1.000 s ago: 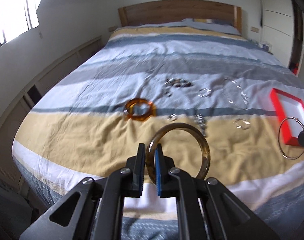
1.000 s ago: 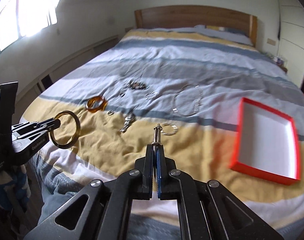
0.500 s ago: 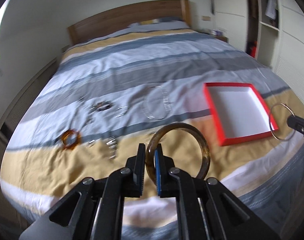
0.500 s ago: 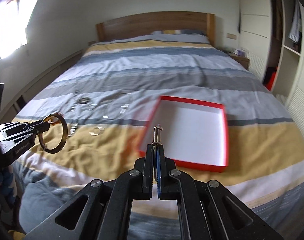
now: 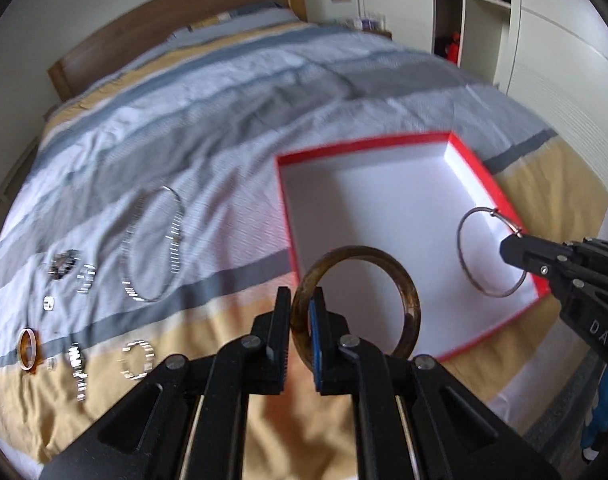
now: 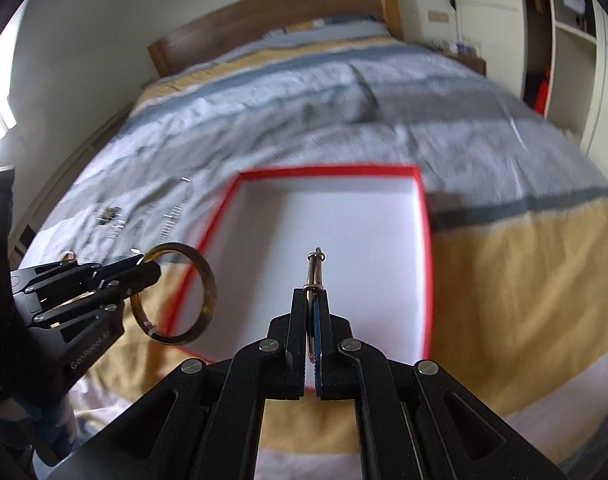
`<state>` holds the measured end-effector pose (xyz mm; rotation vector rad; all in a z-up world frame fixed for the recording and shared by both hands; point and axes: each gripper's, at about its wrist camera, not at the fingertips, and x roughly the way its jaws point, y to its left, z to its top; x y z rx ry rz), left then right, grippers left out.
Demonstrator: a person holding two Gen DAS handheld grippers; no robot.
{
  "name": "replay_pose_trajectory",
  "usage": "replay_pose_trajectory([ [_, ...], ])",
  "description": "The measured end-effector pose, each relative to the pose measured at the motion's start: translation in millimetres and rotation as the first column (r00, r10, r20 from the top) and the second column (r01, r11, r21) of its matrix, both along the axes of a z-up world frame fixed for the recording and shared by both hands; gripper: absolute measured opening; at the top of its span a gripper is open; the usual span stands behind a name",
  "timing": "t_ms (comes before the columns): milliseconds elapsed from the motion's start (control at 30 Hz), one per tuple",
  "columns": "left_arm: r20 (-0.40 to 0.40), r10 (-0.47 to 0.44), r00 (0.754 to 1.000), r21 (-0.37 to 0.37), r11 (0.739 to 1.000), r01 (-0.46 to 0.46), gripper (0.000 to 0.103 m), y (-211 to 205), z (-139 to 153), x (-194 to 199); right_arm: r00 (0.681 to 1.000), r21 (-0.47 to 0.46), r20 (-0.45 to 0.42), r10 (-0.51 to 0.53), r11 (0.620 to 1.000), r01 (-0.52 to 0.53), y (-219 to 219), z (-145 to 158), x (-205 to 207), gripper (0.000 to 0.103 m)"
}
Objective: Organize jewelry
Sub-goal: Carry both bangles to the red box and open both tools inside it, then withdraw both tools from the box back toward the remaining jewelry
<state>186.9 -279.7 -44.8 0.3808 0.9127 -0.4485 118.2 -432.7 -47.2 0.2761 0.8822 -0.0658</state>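
My left gripper (image 5: 299,312) is shut on a brown tortoiseshell bangle (image 5: 408,292), held upright over the near left edge of the red box (image 5: 476,168); the same bangle (image 6: 203,284) and left gripper (image 6: 147,270) show at the left of the right wrist view. My right gripper (image 6: 312,300) is shut on a thin silver hoop bracelet (image 6: 315,266), seen edge-on above the red box (image 6: 426,248) with its white inside. From the left wrist view, the silver hoop (image 5: 464,256) hangs over the box's near right corner from the right gripper (image 5: 508,246).
Several other pieces lie on the striped bedspread (image 5: 231,120) left of the box: a long silver chain necklace (image 5: 151,248), a small amber bangle (image 5: 27,348), silver rings and bracelets (image 5: 137,360). A wooden headboard (image 5: 163,24) stands far back; white wardrobes (image 5: 564,60) line the right.
Both grippers swept right across the bed, from over the scattered jewelry to over the red box, and dropped a little. Each kept its grip on its ring.
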Motion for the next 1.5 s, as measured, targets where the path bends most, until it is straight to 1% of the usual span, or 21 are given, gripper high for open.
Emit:
replay_pose_trajectory([
  [67, -0.01, -0.005, 1.0, 0.033, 0.999, 0.006, 0.008, -8, -16, 5, 0.999, -0.001, -0.029, -0.016, 1.0, 0.016, -12, -13, 4, 0.003],
  [167, 0.025, -0.021, 0.999, 0.069, 0.997, 0.019, 0.008, -14, -24, 6, 0.998, -0.007, -0.052, -0.046, 0.999, 0.045, -29, -26, 4, 0.003],
  [267, 0.038, -0.025, 0.999, 0.083, 0.996, 0.022, 0.009, -18, -26, 8, 0.996, -0.002, -0.071, -0.054, 0.999, 0.054, -36, -36, 3, 0.003],
  [367, 0.03, -0.021, 0.999, 0.09, 0.996, 0.018, 0.012, -17, -29, 10, 0.996, -0.005, -0.074, -0.045, 0.999, 0.045, -33, -38, 2, 0.004],
  [467, 0.032, -0.023, 0.999, 0.094, 0.995, 0.019, 0.013, -16, -30, 9, 0.997, -0.014, -0.071, -0.04, 0.999, 0.039, -30, -37, -3, 0.005],
  [500, 0.032, -0.022, 0.999, 0.093, 0.995, 0.019, 0.013, -16, -30, 9, 0.997, -0.015, -0.074, -0.038, 0.999, 0.037, -30, -38, -2, 0.006],
  [533, 0.019, -0.02, 1.0, 0.085, 0.996, 0.019, 0.015, -15, -31, 8, 0.996, -0.015, -0.077, -0.036, 0.999, 0.035, -30, -39, -2, 0.008],
  [600, -0.014, -0.018, 1.0, 0.062, 0.998, 0.019, 0.016, -13, -32, 8, 0.996, -0.016, -0.086, -0.031, 0.999, 0.03, -29, -41, -1, 0.009],
  [667, -0.044, -0.011, 0.999, 0.037, 0.999, 0.012, 0.022, -9, -34, 8, 0.996, -0.02, -0.084, -0.034, 0.999, 0.032, -29, -40, -2, 0.012],
  [700, -0.05, -0.006, 0.999, 0.032, 0.999, 0.008, 0.023, -6, -34, 7, 0.996, -0.02, -0.079, -0.033, 0.999, 0.031, -27, -38, -5, 0.016],
  [767, -0.049, -0.006, 0.999, 0.019, 1.0, 0.007, 0.026, -3, -31, 4, 0.997, -0.034, -0.072, -0.034, 0.999, 0.032, -26, -32, -8, 0.028],
  [800, -0.05, -0.008, 0.999, 0.01, 1.0, 0.009, 0.026, -1, -29, 2, 0.997, -0.045, -0.066, -0.038, 0.998, 0.035, -26, -29, -10, 0.034],
  [833, -0.049, -0.009, 0.999, 0.008, 1.0, 0.01, 0.028, 0, -26, 1, 0.998, -0.044, -0.058, -0.036, 0.998, 0.034, -26, -26, -12, 0.035],
  [1000, -0.015, -0.005, 1.0, 0.004, 1.0, 0.005, 0.029, 10, -6, -12, 0.997, -0.046, -0.033, -0.068, 0.997, 0.067, -27, -8, -30, 0.035],
  [1100, 0.018, 0.017, 1.0, 0.003, 1.0, -0.017, 0.029, 27, 10, -23, 0.996, -0.051, -0.008, -0.09, 0.995, 0.089, -28, 8, -47, 0.036],
  [1300, 0.081, 0.093, 0.992, -0.036, 0.995, -0.091, 0.029, 83, 49, -54, 0.988, -0.052, 0.052, -0.144, 0.988, 0.147, -26, 46, -89, 0.036],
  [1433, 0.138, 0.16, 0.977, -0.051, 0.987, -0.155, 0.029, 132, 84, -80, 0.98, -0.045, 0.115, -0.163, 0.985, 0.169, -12, 79, -119, 0.039],
  [1500, 0.148, 0.195, 0.97, -0.057, 0.98, -0.188, 0.029, 158, 98, -90, 0.976, -0.047, 0.145, -0.163, 0.984, 0.171, -4, 94, -131, 0.039],
])
